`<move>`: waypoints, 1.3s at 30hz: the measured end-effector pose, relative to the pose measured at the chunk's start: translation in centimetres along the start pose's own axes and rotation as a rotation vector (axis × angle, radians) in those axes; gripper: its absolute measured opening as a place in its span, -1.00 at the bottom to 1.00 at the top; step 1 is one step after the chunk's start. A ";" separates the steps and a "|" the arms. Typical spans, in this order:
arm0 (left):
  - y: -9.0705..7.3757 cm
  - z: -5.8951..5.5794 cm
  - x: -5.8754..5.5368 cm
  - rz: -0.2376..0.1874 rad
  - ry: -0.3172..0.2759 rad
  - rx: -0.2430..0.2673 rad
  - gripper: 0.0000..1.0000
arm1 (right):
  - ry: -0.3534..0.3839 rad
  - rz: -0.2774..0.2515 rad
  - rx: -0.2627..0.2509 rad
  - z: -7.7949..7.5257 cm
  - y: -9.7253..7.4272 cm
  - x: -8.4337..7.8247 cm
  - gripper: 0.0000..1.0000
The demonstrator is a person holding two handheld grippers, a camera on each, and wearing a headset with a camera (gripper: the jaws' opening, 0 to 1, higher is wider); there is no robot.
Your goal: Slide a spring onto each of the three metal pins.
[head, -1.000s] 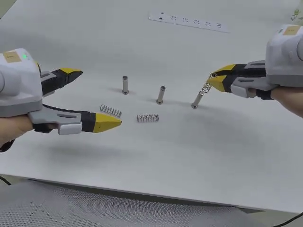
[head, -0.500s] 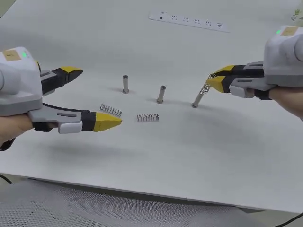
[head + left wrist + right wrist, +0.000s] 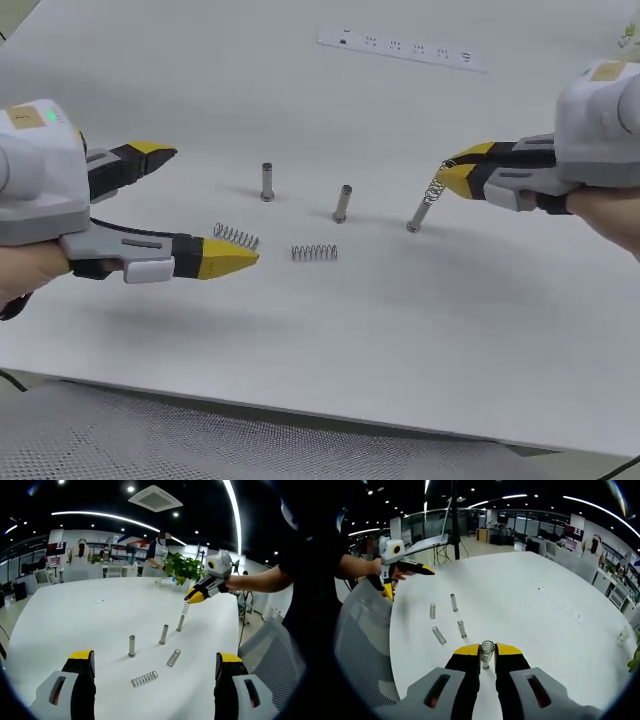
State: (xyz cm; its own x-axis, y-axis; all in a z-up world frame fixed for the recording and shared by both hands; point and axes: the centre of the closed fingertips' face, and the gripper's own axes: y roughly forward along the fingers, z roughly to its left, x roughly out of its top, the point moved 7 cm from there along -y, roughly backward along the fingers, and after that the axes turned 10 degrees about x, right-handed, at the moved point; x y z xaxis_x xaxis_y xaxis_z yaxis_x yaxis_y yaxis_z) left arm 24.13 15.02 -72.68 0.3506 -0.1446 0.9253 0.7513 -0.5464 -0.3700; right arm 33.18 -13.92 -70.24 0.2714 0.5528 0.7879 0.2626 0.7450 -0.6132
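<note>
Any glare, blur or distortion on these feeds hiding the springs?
Head view: soft even light, faint shadows by the pins, sharp. Left gripper view: fisheye curves the table, ceiling lights flare, loose springs legible. Right gripper view: held spring close-up, readable.

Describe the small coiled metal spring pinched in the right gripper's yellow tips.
The silvery coiled wire spring is short, with open coils. The right gripper pinches its upper end between shut yellow tips. It slants downward, its lower end meeting the top of the rightmost grey metal pin, above the white table.
</note>
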 end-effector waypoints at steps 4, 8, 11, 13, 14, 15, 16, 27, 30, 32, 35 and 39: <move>0.0 0.0 0.0 0.000 0.000 -0.002 0.96 | 0.000 0.004 0.000 0.0 0.1 -0.1 -0.84; 0.0 -0.1 0.0 0.001 -0.003 -0.002 0.96 | 0.009 0.006 -0.003 -0.2 0.1 -0.3 -0.84; 0.0 -0.1 0.0 0.000 -0.003 -0.003 0.96 | 0.013 0.007 -0.004 -0.4 0.2 -0.5 -0.84; 0.0 -0.1 0.0 0.000 -0.004 -0.003 0.96 | 0.016 0.005 -0.004 -0.4 0.3 -0.5 -0.84; 0.0 -0.1 0.0 -0.002 -0.006 -0.003 0.96 | 0.013 0.007 -0.005 -0.4 0.3 -0.5 -0.84; 0.0 -0.1 0.0 -0.003 -0.005 -0.002 0.96 | 0.013 0.007 -0.005 -0.4 0.3 -0.5 -0.84; 0.0 -0.1 0.0 -0.002 -0.005 -0.002 0.96 | 0.015 0.007 -0.003 -0.4 0.3 -0.5 -0.84; 0.0 -0.3 -0.1 0.001 -0.010 -0.006 0.96 | 0.009 0.014 -0.006 -0.5 0.7 -0.8 -0.84; -0.1 -0.2 -0.1 0.001 -0.011 -0.003 0.96 | 0.010 0.016 -0.007 -0.6 0.8 -0.9 -0.84; -0.1 -0.2 -0.1 0.001 -0.012 -0.003 0.96 | 0.008 0.021 -0.005 -0.5 0.9 -1.0 -0.84; -0.1 -0.2 -0.1 0.001 -0.011 -0.003 0.95 | 0.013 0.026 -0.006 -0.6 1.0 -1.2 -0.84; -0.1 -0.2 -0.1 0.002 -0.012 -0.004 0.95 | 0.015 0.032 -0.005 -0.6 1.2 -1.4 -0.83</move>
State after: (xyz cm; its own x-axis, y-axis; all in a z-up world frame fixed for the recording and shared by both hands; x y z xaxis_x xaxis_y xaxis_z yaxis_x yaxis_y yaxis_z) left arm 23.88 14.91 -72.68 0.3589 -0.1362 0.9234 0.7484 -0.5491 -0.3719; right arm 33.62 -14.01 -72.13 0.2931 0.5704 0.7673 0.2587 0.7252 -0.6380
